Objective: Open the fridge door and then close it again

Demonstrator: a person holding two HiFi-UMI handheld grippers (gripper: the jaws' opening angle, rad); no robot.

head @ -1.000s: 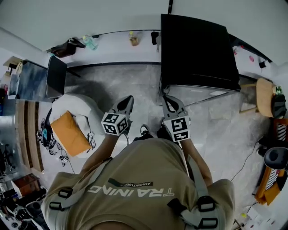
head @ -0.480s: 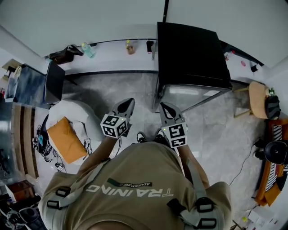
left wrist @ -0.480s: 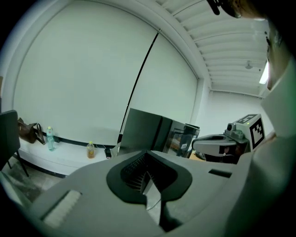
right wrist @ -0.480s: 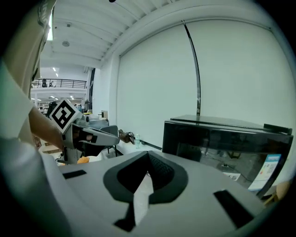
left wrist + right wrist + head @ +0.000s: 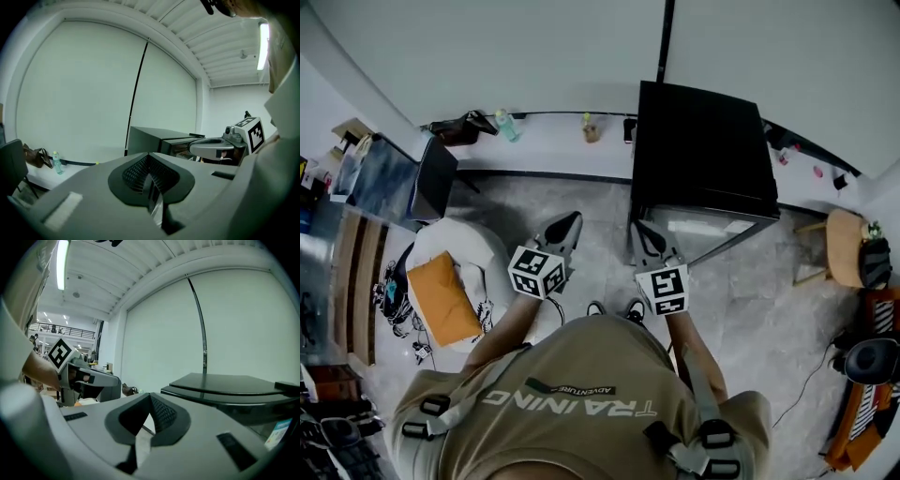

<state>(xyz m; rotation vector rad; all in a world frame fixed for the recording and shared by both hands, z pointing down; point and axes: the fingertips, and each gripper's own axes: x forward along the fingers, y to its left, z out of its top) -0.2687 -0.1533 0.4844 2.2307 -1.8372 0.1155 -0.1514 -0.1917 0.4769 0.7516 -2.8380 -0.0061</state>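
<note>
Facing the fridge (image 5: 703,141), right claw (image 5: 646,233) (closed) nearby.

The fridge (image 5: 234,383) is cut off at the right gripper view's edge, its handle can't be made out, and the bottles (image 5: 504,125) by the wall are too small to read

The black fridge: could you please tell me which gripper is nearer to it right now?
Right. The right gripper sits just before the near left corner of the fridge; the left gripper hangs further to the left, over the floor.
</note>
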